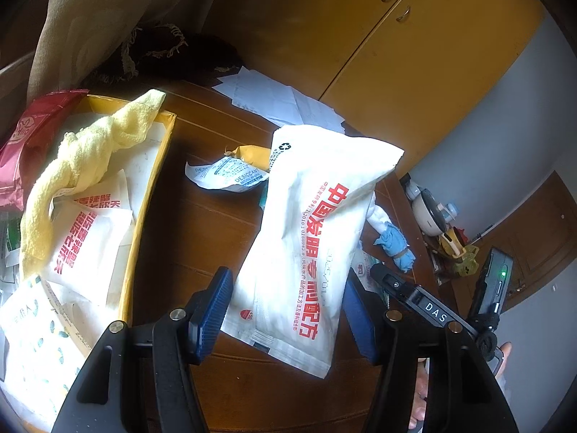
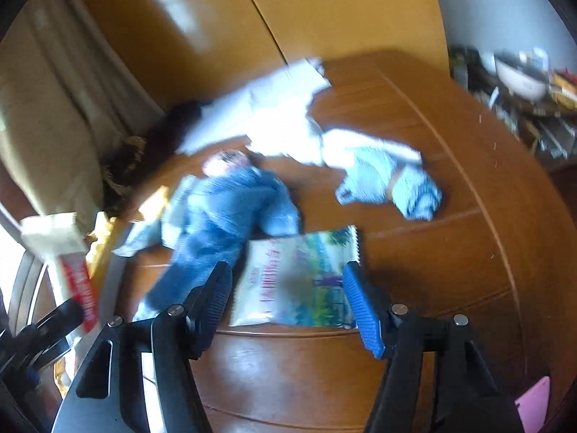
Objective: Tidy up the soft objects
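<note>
White pouch [image 1: 310, 249] with red print hangs tilted above the table [image 1: 202, 223], its lower end squeezed in the left gripper [image 1: 285, 310]; box [image 1: 158, 166] at nine o'clock. It looks light, soft, crinkly, maybe slippery, so grip mid-body. Right gripper [image 2: 288, 306] is wide, empty, over a printed packet [image 2: 299, 281]

Left gripper [image 1: 286, 319] black-framed, ribbed blue pads [image 1: 211, 315] (silver screws), right gripper [image 2: 288, 306] alike

White pouch with red print [image 1: 310, 252] lifted at a tilt, yellow towel [image 1: 83, 166] draped in box [image 1: 151, 180], blue cloth [image 2: 223, 216] crumpled on bench [image 2: 432, 252]
</note>
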The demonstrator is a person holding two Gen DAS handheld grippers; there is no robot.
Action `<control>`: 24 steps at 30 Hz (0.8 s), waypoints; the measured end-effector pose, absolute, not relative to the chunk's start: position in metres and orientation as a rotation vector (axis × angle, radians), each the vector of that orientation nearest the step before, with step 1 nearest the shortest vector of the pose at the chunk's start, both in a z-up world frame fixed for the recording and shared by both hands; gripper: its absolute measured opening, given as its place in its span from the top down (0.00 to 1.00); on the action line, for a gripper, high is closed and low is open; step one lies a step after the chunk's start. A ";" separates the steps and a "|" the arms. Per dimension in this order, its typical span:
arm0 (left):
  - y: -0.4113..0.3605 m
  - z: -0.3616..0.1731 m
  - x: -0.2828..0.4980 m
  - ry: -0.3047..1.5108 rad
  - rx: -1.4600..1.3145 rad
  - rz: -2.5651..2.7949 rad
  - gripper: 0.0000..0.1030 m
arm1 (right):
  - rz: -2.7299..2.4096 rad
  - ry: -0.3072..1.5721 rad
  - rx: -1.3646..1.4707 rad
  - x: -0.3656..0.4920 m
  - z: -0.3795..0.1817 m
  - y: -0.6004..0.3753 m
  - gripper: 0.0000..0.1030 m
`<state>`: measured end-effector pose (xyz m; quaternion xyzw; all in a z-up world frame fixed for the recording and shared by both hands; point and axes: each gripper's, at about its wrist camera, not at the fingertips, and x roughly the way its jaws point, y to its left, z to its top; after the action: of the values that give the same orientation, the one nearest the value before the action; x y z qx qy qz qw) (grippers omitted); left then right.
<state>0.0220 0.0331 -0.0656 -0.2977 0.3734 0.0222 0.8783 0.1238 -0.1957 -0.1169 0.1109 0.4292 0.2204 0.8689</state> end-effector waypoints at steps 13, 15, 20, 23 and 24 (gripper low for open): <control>0.036 -0.066 0.018 0.772 -0.637 0.041 0.38 | 0.617 0.839 0.123 0.066 -0.099 -0.173 0.38; 0.035 -0.066 0.018 0.772 -0.636 0.035 0.38 | 0.589 0.835 0.154 0.082 -0.095 -0.177 0.34; 0.031 -0.064 0.016 0.773 -0.627 0.026 0.38 | 0.538 0.900 0.264 0.132 -0.105 -0.183 0.24; 0.032 -0.064 0.016 0.774 -0.629 0.026 0.38 | 0.546 0.960 0.277 0.151 -0.121 -0.180 0.23; 0.032 -0.064 0.016 0.776 -0.628 0.025 0.38 | 0.541 0.943 0.261 0.151 -0.121 -0.179 0.23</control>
<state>0.0161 0.0316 -0.0643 -0.3009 0.3720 0.0118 0.8780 0.1513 -0.1785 -0.1207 0.1240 0.4473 0.2566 0.8478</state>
